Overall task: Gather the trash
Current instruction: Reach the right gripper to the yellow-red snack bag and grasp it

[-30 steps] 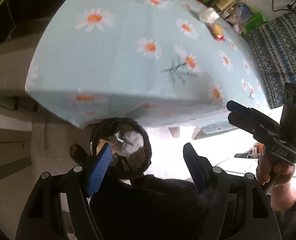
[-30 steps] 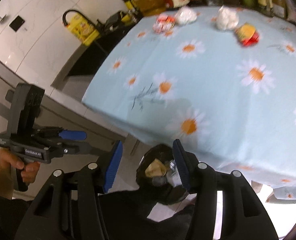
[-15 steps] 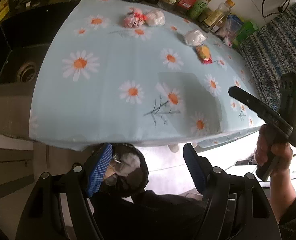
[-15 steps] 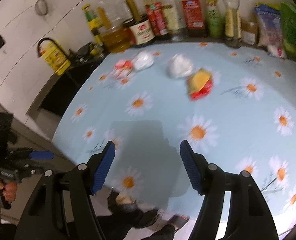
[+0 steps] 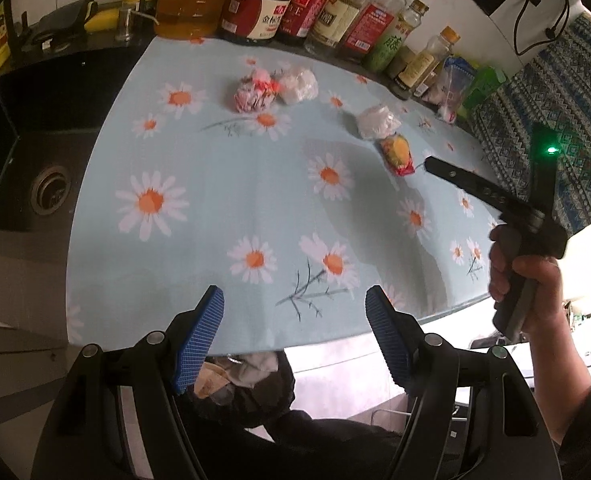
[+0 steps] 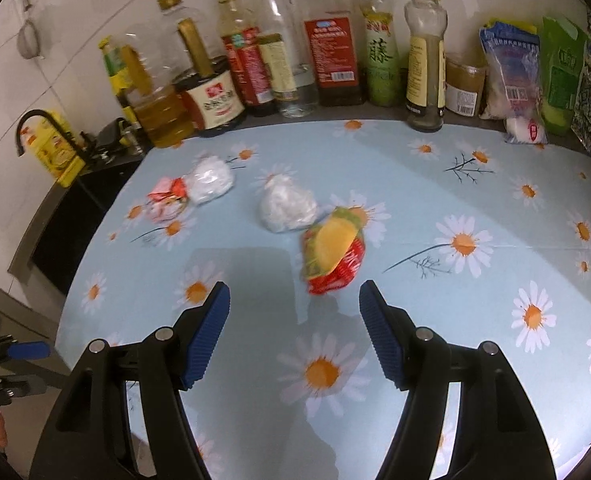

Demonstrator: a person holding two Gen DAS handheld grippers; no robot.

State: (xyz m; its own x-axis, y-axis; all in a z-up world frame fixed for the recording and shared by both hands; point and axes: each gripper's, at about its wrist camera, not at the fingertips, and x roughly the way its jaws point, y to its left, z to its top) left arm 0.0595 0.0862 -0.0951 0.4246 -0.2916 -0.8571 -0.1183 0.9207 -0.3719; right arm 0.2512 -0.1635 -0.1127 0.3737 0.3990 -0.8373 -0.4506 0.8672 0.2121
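A: How will the snack wrapper (image 6: pixel 332 255) handle?

B: My read: light, crinkly, slick film. It's puffed up in the middle, so it should crush flat under the pads. I'd pinch across the bulge, not the flat red end.

A: Where is it?

B: Mid-table, on the flowered cloth (image 6: pixel 475 184). A white wad (image 6: pixel 287 208) touches it on the side toward the bottles (image 6: pixel 335 40). A second white wad (image 6: pixel 211 180) and a pink wrapper (image 6: pixel 163 200) sit nearer the sink-side edge.

A: Right gripper (image 6: pixel 294 300)?

B: Spread wide, nothing in it, touching nothing. The wrapper sits just beyond the tips, slightly right of centre.

A: Left gripper (image 5: pixel 295 304)?

B: Also wide and empty, at the near edge. The trash bag (image 5: pixel 247 384) sits below that edge, already holding paper.
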